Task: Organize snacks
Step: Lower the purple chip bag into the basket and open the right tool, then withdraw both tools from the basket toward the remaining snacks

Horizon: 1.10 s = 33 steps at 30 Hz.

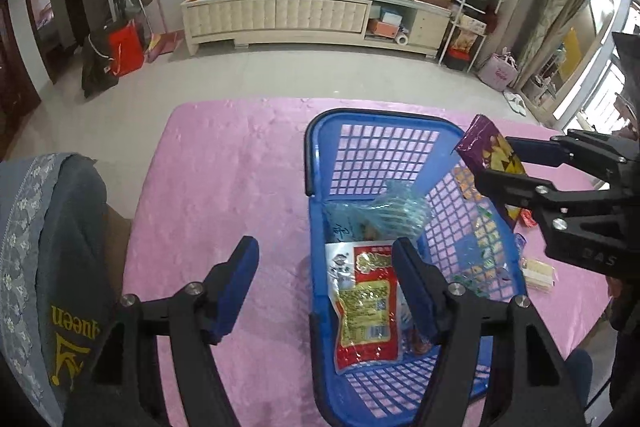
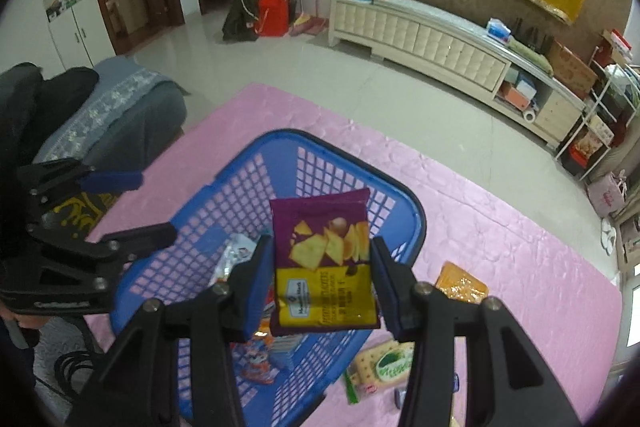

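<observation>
Left wrist view: your left gripper (image 1: 324,285) stands with its fingers wide apart and nothing between them. The left finger hangs over the pink tablecloth (image 1: 224,171); the right finger (image 1: 414,287) sits over the blue plastic basket (image 1: 316,187), above a red-and-white snack pouch (image 1: 366,303) lying flat on the lattice floor. Beyond it lies a crinkled clear blue bag (image 1: 390,211). At the right edge, your right gripper (image 1: 500,163) holds a purple chip bag (image 1: 488,141) over the basket's right rim.

Right wrist view: your right gripper (image 2: 322,279) is clamped on the purple-and-yellow chip bag (image 2: 324,259), blue pads (image 2: 258,281) pressing both side edges. The glossy foil bag stands upright, above the basket (image 2: 416,219). An orange packet (image 2: 462,283) and a green-and-cream cracker pack (image 2: 384,363) lie on the cloth just right of the basket.
</observation>
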{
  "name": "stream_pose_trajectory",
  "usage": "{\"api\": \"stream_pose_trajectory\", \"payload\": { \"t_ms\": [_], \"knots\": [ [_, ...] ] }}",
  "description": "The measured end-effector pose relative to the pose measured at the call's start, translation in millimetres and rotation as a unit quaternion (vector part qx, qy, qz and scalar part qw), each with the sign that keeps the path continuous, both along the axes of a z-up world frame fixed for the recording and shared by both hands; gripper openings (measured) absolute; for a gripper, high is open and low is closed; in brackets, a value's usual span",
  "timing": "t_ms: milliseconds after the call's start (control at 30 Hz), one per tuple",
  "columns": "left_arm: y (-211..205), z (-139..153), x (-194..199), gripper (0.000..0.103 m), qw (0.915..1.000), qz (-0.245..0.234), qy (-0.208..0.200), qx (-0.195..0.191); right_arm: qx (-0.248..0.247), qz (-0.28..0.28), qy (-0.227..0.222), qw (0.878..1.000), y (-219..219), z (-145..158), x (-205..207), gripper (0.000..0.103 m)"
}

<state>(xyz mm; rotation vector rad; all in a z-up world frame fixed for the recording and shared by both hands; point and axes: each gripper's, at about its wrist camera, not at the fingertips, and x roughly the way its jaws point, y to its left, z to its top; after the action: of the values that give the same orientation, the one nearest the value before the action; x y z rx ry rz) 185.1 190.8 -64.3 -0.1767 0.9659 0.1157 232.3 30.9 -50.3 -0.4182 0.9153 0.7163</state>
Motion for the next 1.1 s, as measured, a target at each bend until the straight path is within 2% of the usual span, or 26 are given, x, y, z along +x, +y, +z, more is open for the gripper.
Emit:
{"api": "stream_pose_trajectory", "payload": {
  "t_ms": [167,333,367,400,467,500,800,1100],
  "knots": [
    [1.9,-0.8,4.9,0.067,1.0,0.006,0.001,-0.005,-0.021,-0.004,0.006,1.0,7.5,-15.8,15.5,0.052],
    [-0.4,0.4,6.8,0.067,0.9999,0.008,-0.002,-0.011,-0.031,-0.017,-0.006,0.999,9.7,-17.8,21.2,0.053],
    [-0.6,1.1,6.5,0.067,0.9999,0.008,-0.004,-0.013,-0.035,-0.02,-0.011,0.999,10.0,-18.1,21.1,0.06],
    [0.4,1.0,6.3,0.067,0.9998,0.009,-0.005,-0.017,-0.041,-0.024,-0.015,0.999,10.3,-18.0,21.3,0.075],
    [0.3,1.0,4.4,0.067,0.9998,0.009,-0.004,-0.019,-0.048,-0.026,-0.018,0.998,8.5,-17.5,21.6,0.094],
    [-0.8,1.4,2.9,0.067,0.9998,0.008,-0.003,-0.017,-0.046,-0.025,-0.017,0.998,5.2,-15.5,20.9,0.095],
    [-32.1,28.3,-29.6,0.067,0.9996,-0.019,-0.021,-0.007,-0.009,-0.05,-0.036,0.998,-43.7,30.9,-16.2,0.097],
    [-86.1,59.4,-65.0,0.067,0.9976,-0.054,-0.043,-0.002,0.01,-0.08,-0.052,0.995,-107.5,73.4,-63.7,0.098]
  ]
}}
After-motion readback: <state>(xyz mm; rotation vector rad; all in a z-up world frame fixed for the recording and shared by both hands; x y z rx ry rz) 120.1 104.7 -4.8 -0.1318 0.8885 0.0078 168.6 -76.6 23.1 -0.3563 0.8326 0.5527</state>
